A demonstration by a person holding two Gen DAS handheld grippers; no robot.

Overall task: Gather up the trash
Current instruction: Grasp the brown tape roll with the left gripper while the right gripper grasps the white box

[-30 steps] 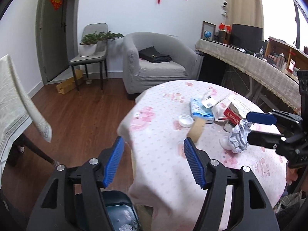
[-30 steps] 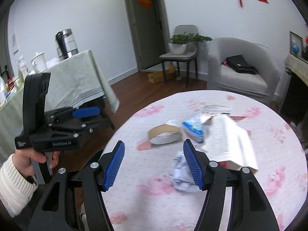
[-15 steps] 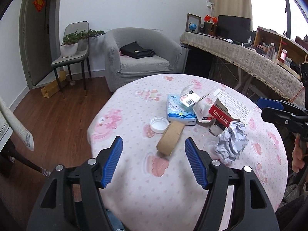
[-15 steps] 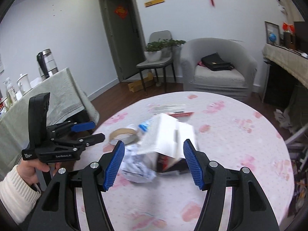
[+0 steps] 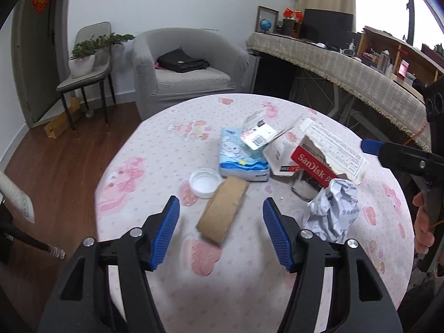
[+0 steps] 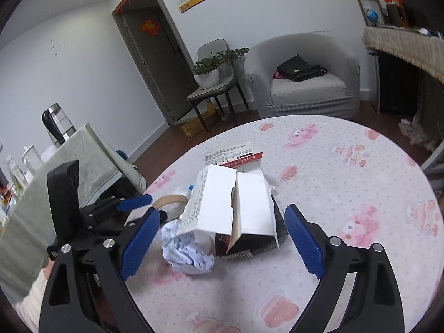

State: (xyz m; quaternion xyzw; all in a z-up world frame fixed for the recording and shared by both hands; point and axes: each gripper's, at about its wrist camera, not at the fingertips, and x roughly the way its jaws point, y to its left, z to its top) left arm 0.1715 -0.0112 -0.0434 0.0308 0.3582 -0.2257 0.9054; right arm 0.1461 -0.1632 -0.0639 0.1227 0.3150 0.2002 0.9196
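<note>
Crumpled paper [image 5: 331, 211] at lower right of left wrist frame, on counter [image 5: 144, 194], touching torn SanDisk box [image 5: 319, 163]. Cardboard tape roll [image 5: 223, 211] at frame centre, beyond wide-open, empty left tool [image 5: 220, 231]. Right tool [image 6: 222, 245] wide open, empty, flanking paper and box.

Round desk [image 5: 155, 249] w/ pink-print white cloth. On it: brown tape roll [image 5: 222, 213] near front, white lid [image 5: 204, 181] just beside it, blue tissue pack [image 5: 241, 158] behind. Torn red SanDisk box [image 5: 319, 163] w/ white card flaps to the right; crumpled paper ball [image 5: 333, 211] touching its front.
</note>
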